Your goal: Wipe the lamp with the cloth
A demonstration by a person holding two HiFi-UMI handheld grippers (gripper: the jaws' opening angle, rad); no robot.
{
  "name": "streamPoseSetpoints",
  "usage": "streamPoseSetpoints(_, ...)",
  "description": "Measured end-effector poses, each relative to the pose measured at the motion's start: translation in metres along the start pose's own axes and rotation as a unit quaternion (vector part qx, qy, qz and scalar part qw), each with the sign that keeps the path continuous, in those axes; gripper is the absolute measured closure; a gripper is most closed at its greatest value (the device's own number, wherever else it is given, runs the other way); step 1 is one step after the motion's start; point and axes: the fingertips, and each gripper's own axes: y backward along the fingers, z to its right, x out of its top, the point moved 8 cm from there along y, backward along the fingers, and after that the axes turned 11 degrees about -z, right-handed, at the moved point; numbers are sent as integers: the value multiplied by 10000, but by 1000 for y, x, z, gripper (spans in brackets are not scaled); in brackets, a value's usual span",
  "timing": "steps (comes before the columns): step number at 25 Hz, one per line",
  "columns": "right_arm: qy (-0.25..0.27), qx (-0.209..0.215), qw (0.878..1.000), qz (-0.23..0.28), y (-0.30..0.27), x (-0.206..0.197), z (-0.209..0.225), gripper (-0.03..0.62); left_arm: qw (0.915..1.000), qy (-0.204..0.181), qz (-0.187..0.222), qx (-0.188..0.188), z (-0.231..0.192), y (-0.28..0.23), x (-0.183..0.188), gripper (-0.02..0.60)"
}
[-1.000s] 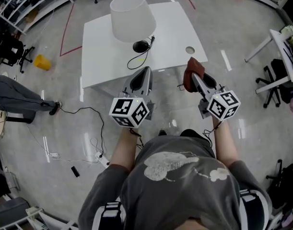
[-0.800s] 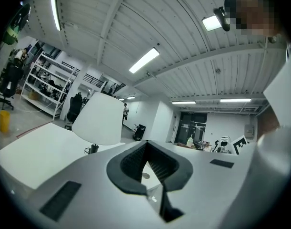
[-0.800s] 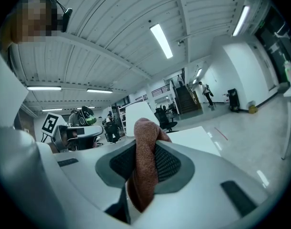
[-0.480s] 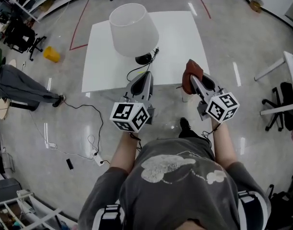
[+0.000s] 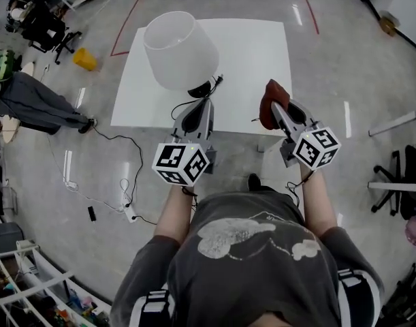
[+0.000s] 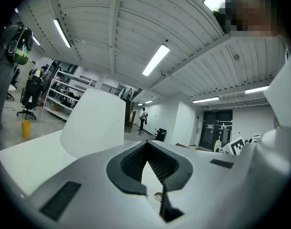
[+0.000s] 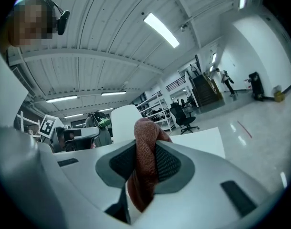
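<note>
One coarse rust cloth (image 7: 145, 161), one conical lamp (image 5: 179, 46)

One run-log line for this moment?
right gripper: shut on cloth | left gripper: shut, empty | lamp: on table, untouched | wipe: not started

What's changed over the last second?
The person stepped toward the table; the left gripper and right gripper now reach over its near edge, nearer the lamp. Unchanged: right gripper's fingers stay clamped on the cloth, left gripper shut and empty, lamp where it stood.
</note>
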Motion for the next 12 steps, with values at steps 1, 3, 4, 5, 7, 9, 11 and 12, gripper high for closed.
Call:
streamPoseSetpoints(1, 19, 72, 10000, -39, -1, 2, 5, 503, 10000, 3, 34, 74, 3, -3, 0, 574)
streamPoseSetpoints(3, 47, 223, 9997, -81, -3, 8, 17, 503, 9997, 16, 103, 227, 7, -10, 1, 574)
streamPoseSetpoints(4, 73, 290, 9995, -101, -5, 11, 23, 503, 9994, 27, 136, 304, 9, -13, 1, 574)
streamPoseSetpoints(5, 120, 347, 9992, -134, -8, 15, 29, 503, 9991, 41, 169, 385, 10, -16, 0, 574)
streamPoseSetpoints(7, 246, 469, 9983, -234, -16, 22, 39, 503, 9981, 78, 239, 560, 12, -19, 0, 574)
streamPoseSetpoints(9, 343, 601, 9971, -319, -26, 29, 45, 503, 9969, 98, 290, 722, 11, -19, 0, 574)
streamPoseSetpoints(11, 394, 694, 9961, -364, -38, 35, 45, 503, 9960, 84, 286, 841, 6, -18, 1, 574)
streamPoseSetpoints(12, 415, 733, 9957, -372, -45, 38, 44, 503, 9956, 85, 281, 889, 1, -16, 2, 574)
